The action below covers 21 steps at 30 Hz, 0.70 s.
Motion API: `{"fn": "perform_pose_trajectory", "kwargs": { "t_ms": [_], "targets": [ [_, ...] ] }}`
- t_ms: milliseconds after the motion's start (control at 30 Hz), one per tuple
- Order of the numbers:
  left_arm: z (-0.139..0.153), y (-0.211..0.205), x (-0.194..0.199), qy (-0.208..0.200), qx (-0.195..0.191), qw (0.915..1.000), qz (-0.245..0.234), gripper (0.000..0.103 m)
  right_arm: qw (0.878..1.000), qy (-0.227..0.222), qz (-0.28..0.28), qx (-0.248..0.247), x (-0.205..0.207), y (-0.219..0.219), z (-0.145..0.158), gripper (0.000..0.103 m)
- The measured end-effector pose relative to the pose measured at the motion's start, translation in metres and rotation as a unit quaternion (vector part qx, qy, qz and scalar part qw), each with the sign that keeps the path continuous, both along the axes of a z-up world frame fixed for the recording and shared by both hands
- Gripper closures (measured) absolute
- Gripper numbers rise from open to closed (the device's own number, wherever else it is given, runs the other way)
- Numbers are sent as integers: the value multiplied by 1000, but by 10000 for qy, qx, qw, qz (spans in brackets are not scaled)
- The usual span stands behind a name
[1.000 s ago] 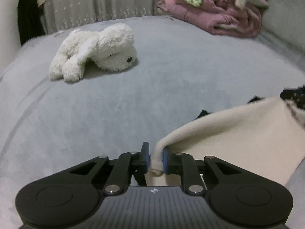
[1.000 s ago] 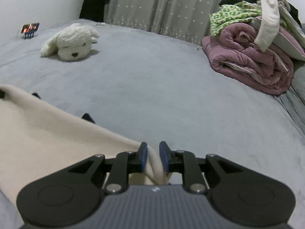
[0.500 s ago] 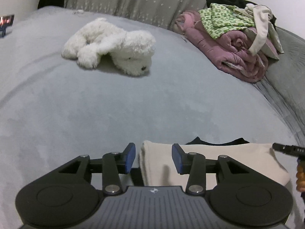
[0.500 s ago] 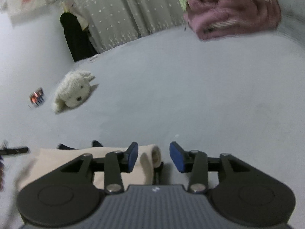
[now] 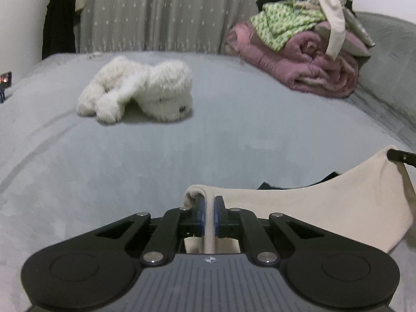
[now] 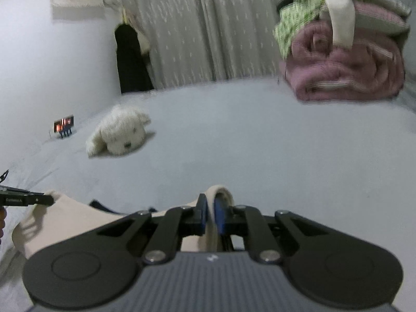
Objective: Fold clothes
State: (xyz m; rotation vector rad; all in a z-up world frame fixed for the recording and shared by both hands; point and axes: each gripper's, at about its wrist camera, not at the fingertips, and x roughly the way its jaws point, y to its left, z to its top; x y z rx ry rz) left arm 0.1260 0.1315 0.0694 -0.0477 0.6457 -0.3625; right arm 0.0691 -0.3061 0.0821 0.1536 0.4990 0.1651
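Note:
A cream garment [image 5: 325, 208] with a dark lining hangs stretched between my two grippers over the grey bed [image 5: 182, 150]. My left gripper [image 5: 209, 205] is shut on its left corner, the cloth pinched between the blue pads. In the right wrist view my right gripper [image 6: 211, 208] is shut on the other corner of the cream garment [image 6: 65, 218], which folds over the fingertips. The other gripper's tip shows at the far right of the left view and at the far left of the right view, holding the cloth's edge.
A white plush dog [image 5: 140, 88] lies on the bed ahead. A pile of folded pink blanket and clothes [image 5: 306, 52] sits at the back right. A small lit device [image 6: 63, 124] stands at the far left. Grey curtains [image 5: 161, 13] hang behind.
Both grippers let go of the garment half a second ago, with their jaws wide. They have since shut on its corners again and lifted the edge off the bed.

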Motion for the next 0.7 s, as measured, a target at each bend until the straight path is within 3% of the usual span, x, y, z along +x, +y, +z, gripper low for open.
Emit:
{"fn": "perform_pose_trajectory", "kwargs": {
  "t_ms": [100,200,333,433,500,567,633,700],
  "targets": [
    [5,10,-6,-199,-130,9997,18,98,9987,-502,-39,67,-14,1,3,95],
    [2,17,-7,-333,-219,9991,123,98,9975,-651,-216,151,-13,1,2,95],
    [-20,9,3,-3,-105,9997,224,97,9972,-554,-487,-94,-5,9,-13,95],
    [-28,2,7,199,90,9996,163,96,9955,-155,-445,-817,7,25,-31,95],
    [-25,9,8,235,-247,9991,243,96,9964,-130,-393,-743,8,27,-32,94],
    [-22,15,9,225,-489,9979,346,96,9988,-165,-405,-223,7,16,-26,94],
    [-22,12,6,129,-407,9986,317,96,9989,-160,-438,71,7,8,-22,94],
    [-24,4,3,-1,-217,9994,284,97,9986,-156,-494,-67,7,9,-24,94]
  ]
}}
